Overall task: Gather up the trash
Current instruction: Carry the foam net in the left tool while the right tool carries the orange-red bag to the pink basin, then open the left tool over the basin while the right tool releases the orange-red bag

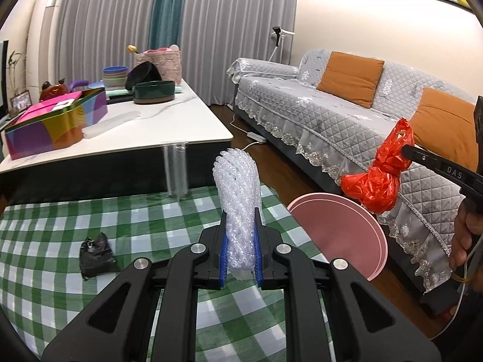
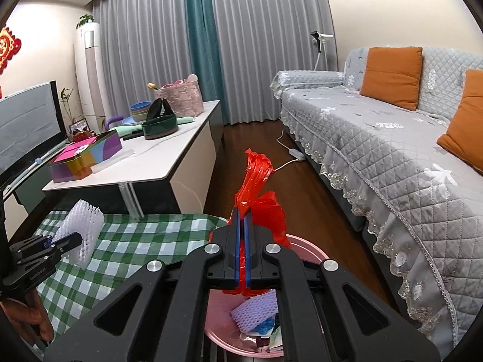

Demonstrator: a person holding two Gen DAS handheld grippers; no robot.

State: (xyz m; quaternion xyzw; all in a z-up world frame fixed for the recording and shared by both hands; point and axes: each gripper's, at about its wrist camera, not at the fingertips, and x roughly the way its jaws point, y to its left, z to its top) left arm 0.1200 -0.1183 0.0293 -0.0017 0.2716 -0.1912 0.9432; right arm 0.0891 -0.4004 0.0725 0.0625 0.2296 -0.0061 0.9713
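My left gripper (image 1: 240, 220) is shut on a roll of clear bubble wrap (image 1: 237, 181), held upright over the green checked cloth (image 1: 90, 220). It also shows in the right wrist view, where the left gripper (image 2: 72, 239) clamps the bubble wrap (image 2: 80, 229) at the far left. My right gripper (image 2: 242, 211) is shut on a crumpled red plastic bag (image 2: 259, 187), which hangs over the pink bin (image 2: 305, 247); from the left, the red bag (image 1: 380, 178) hangs above the bin's rim (image 1: 341, 211). A small black bag (image 1: 95, 255) lies on the cloth.
The bin holds purple foam netting (image 2: 256, 307) and scraps. A white table (image 1: 169, 120) behind the cloth carries a colourful tin (image 1: 57, 123), bowls and a basket. A grey sofa (image 1: 332, 114) with orange cushions runs along the right. A power strip (image 2: 297, 154) lies on the wooden floor.
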